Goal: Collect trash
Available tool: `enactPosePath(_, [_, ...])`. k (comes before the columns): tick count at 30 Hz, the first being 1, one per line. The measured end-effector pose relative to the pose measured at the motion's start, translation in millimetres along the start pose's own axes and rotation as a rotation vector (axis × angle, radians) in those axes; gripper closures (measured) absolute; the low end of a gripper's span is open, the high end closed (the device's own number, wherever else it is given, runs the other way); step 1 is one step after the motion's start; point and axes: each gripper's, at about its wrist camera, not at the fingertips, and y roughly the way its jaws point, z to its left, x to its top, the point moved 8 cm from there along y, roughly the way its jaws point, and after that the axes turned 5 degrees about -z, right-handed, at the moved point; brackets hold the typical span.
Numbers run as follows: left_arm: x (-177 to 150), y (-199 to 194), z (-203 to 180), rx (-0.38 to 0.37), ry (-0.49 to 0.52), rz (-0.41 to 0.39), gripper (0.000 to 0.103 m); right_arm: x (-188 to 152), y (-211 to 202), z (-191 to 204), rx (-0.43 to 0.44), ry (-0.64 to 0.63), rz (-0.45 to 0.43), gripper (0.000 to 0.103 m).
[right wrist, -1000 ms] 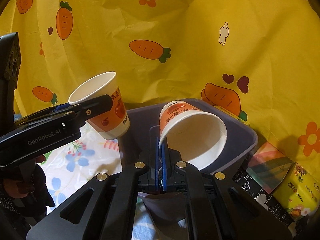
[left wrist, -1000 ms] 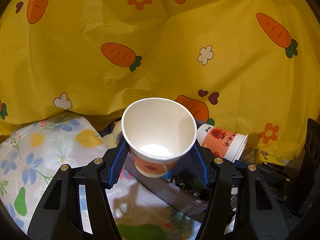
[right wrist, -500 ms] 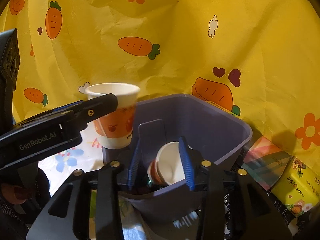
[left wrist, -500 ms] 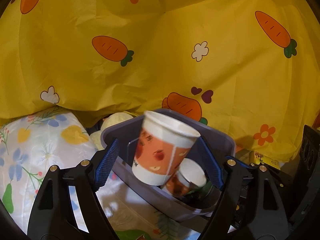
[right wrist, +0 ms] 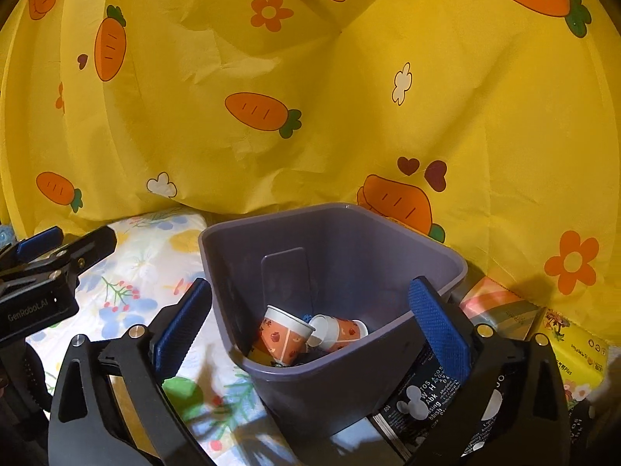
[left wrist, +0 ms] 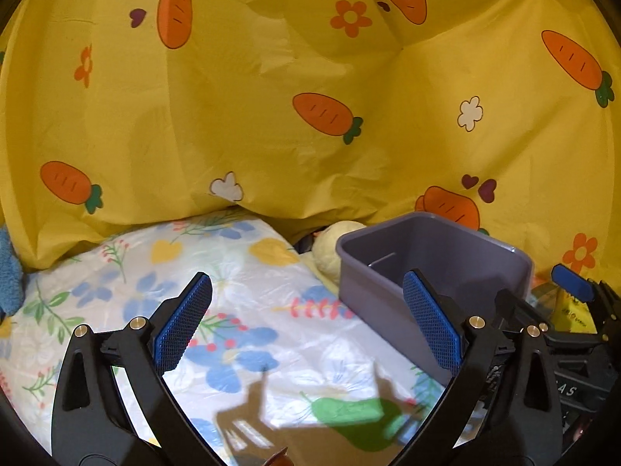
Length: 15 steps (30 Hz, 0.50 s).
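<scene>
Two paper cups (right wrist: 306,334) lay tipped over inside the purple bin (right wrist: 388,240), right under the right tongs (right wrist: 310,326). Both right and left tongs (left wrist: 306,322) had just opened wide, holding nothing.

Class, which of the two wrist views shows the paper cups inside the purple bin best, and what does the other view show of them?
The right wrist view. It looks down into the purple bin, where two paper cups lie tipped at the bottom. The left wrist view sees only the bin's outer wall and upper inside; the cups are hidden there.
</scene>
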Motion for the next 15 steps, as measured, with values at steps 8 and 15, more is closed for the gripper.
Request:
enactPosePath(8, [-17.1, -41.7, 32.7, 0.013, -0.027, 0.005, 0.006, -5.0, -17.1, 23.1, -0.025, -0.005, -0.002, 0.005])
enactPosePath(15, [-27.0, -76.0, 53.1, 0.067, -0.027, -0.021, 0.006, -8.5, -42.6, 47.8, -0.036, -0.042, -0.021, 0.005])
